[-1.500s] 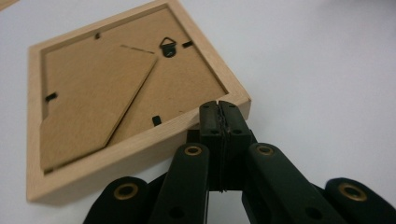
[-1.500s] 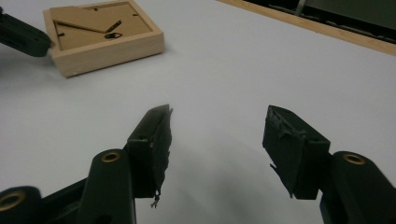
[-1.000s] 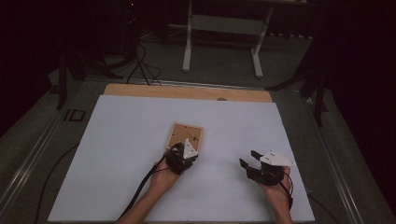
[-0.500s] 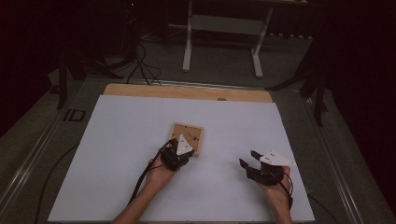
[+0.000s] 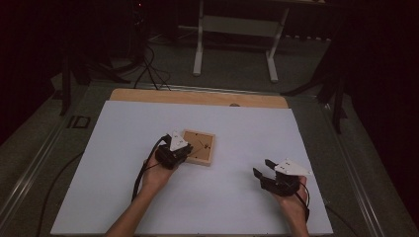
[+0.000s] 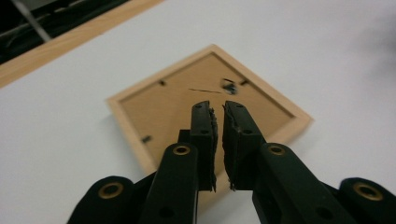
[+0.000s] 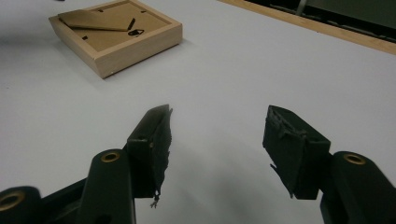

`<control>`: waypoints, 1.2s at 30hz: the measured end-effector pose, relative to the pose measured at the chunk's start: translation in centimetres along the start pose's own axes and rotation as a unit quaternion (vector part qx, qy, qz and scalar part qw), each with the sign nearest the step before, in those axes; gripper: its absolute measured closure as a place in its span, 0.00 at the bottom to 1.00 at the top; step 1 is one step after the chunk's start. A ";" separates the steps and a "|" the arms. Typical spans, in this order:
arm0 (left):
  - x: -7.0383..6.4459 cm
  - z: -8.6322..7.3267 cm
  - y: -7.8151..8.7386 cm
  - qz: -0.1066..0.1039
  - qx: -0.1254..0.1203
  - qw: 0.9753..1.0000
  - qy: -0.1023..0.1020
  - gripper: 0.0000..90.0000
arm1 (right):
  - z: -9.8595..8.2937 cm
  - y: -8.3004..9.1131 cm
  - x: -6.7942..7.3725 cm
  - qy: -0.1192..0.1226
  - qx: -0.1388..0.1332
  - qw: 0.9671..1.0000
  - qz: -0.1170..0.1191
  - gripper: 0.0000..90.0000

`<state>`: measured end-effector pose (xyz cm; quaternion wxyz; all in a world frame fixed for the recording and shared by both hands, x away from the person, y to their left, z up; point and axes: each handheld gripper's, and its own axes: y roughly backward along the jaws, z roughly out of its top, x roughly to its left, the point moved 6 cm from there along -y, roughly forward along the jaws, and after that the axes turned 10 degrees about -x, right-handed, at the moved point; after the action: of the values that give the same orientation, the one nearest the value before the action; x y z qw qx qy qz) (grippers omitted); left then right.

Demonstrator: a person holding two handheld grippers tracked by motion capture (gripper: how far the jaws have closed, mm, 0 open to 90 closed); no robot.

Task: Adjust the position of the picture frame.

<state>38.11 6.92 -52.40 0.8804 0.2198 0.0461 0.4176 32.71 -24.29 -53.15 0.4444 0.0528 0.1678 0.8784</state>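
1. The wooden picture frame (image 5: 199,147) lies face down near the middle of the counter (image 5: 123,123), its brown backing board and small hanger facing up.
2. Over the last second the left hand-held gripper (image 5: 184,151) has slid back from over the frame's middle toward the frame's near-left edge. In the high view it now sits at that edge instead of covering the backing.
3. In the left gripper view its jaws stand almost pressed together, with a thin slit between the pads and nothing pinched in it. They point at the frame's backing from just above its near rim.
4. The frame itself has kept its place and angle on the counter, so the retreat looks like a release or a re-aim, not a carry.
5. The right hand-held gripper (image 5: 267,171) has stayed where it was, toward the counter's near-right corner and well apart from the frame. Its jaws are spread wide and hold nothing.
6. My judgement: work on the frame's back is paused or between grips, and a fresh approach to the backing or its tabs would come next.
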 end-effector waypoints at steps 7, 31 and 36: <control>2.6 -0.3 -0.4 0.034 0.005 0.999 0.028 0.86 | 0.0 0.0 0.0 0.000 -0.001 1.000 0.000 0.46; 3.5 -2.3 -3.1 0.046 0.051 0.996 0.057 0.85 | 0.0 0.1 -0.1 0.000 -0.002 1.000 0.000 0.45; 3.8 -2.4 -3.1 0.038 0.051 0.996 0.070 0.84 | 0.0 0.1 0.0 0.000 -0.001 1.000 0.001 0.45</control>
<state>42.13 8.90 -55.48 0.8463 0.2364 0.1210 0.4619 32.66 -24.32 -53.10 0.4431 0.0523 0.1671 0.8792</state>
